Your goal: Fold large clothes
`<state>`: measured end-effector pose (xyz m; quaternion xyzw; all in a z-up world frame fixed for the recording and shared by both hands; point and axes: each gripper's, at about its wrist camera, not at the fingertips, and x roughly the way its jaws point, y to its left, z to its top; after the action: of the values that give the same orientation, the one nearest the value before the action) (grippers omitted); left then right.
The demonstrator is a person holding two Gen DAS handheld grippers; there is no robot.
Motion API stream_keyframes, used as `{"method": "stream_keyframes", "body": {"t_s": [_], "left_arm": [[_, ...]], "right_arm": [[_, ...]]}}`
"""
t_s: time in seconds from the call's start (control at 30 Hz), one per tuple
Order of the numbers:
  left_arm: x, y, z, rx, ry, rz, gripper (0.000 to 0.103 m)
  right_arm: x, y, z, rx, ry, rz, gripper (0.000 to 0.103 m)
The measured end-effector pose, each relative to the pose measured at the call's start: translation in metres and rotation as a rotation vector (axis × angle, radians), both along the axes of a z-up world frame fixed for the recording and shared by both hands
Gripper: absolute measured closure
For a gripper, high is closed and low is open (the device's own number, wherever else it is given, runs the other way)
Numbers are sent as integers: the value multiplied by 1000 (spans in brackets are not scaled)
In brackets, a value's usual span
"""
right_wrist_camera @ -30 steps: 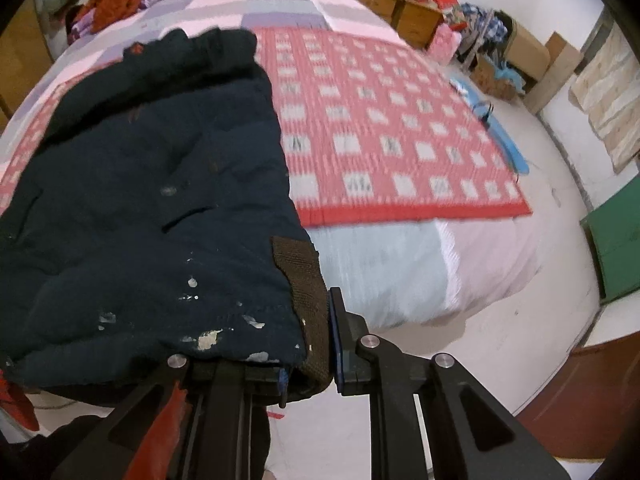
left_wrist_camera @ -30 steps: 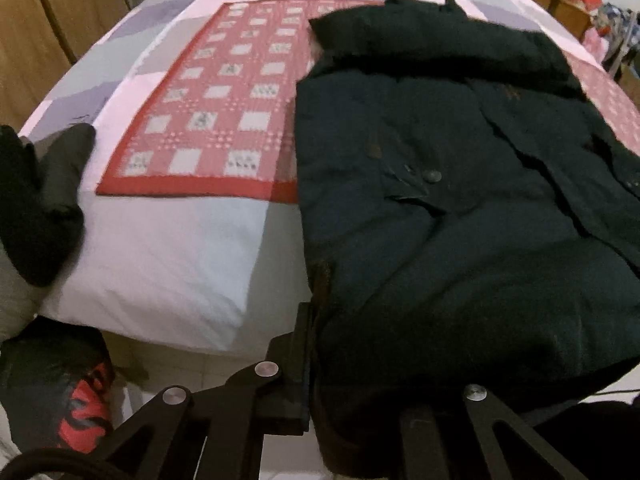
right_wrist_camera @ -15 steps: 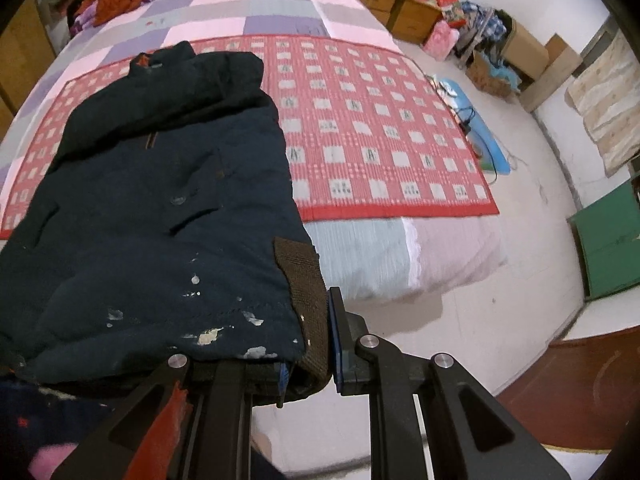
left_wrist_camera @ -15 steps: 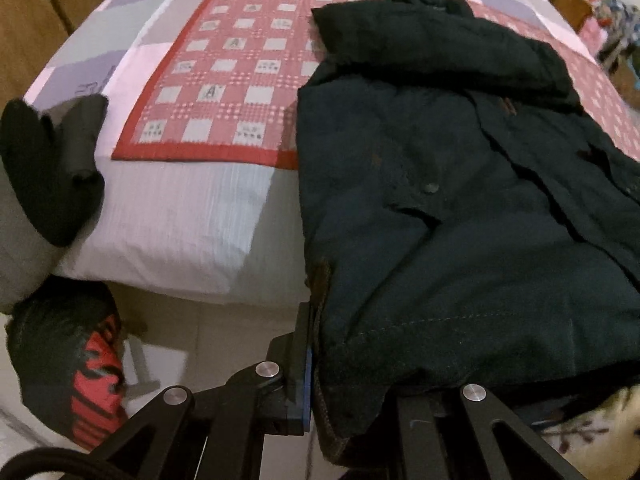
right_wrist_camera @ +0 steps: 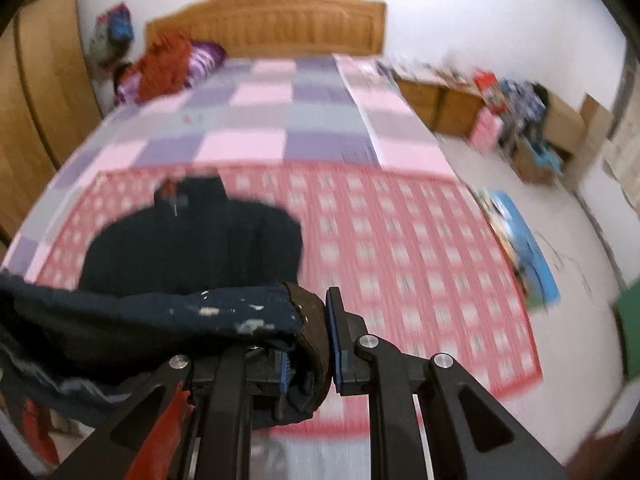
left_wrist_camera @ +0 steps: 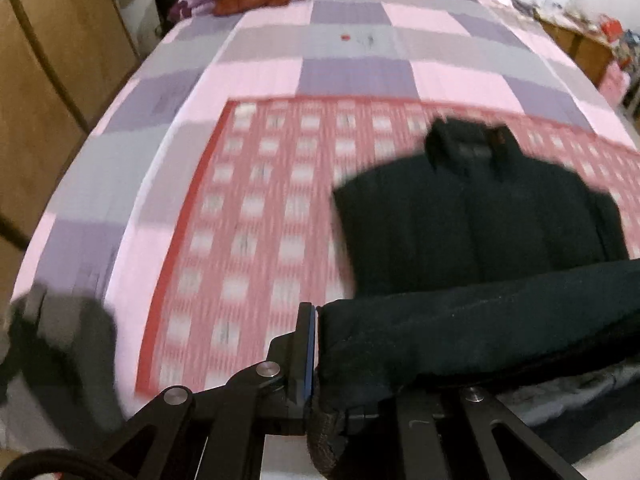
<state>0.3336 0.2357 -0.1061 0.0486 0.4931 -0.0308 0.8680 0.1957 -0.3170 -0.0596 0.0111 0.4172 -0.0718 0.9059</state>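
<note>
Both pairs of black fingers are clamped on the bottom hem of a dark navy padded jacket (left_wrist_camera: 472,232). Left gripper (left_wrist_camera: 332,380) pinches the hem's left corner: the blue-edged left finger (left_wrist_camera: 306,356) presses against the fabric from outside, while the other finger is buried under the cloth. Right gripper (right_wrist_camera: 310,354) pinches the opposite corner, where a brown knitted cuff band (right_wrist_camera: 314,320) bulges between its two blue pads. White flecks mark the navy fabric just left of that band.

From the fingers, the lifted hem stretches sideways as a thick rolled edge, raised above the bed. Beyond it, the jacket's upper body lies flat, collar pointing away toward the headboard, resting on a red and white checked cloth (left_wrist_camera: 256,216). That cloth lies over a pink, grey and purple patchwork bedspread (left_wrist_camera: 352,48).

Farther off, an orange garment (right_wrist_camera: 168,64) is heaped by the wooden headboard (right_wrist_camera: 264,20). Wooden wardrobe doors (left_wrist_camera: 44,80) stand left of the bed. Everything beyond the grippers is motion-blurred.
</note>
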Motion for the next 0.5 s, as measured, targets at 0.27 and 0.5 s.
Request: {"method": "stream_keyframes", "body": {"t_s": [0.27,0.5], "left_arm": [[201,-46,-84,7,94,-59,94],[302,-74,-220,55,345,-16,74]], "right_arm": [[211,-30,-58,-14,41,-5,88],[334,-49,-177,9,236,-141,88]]}}
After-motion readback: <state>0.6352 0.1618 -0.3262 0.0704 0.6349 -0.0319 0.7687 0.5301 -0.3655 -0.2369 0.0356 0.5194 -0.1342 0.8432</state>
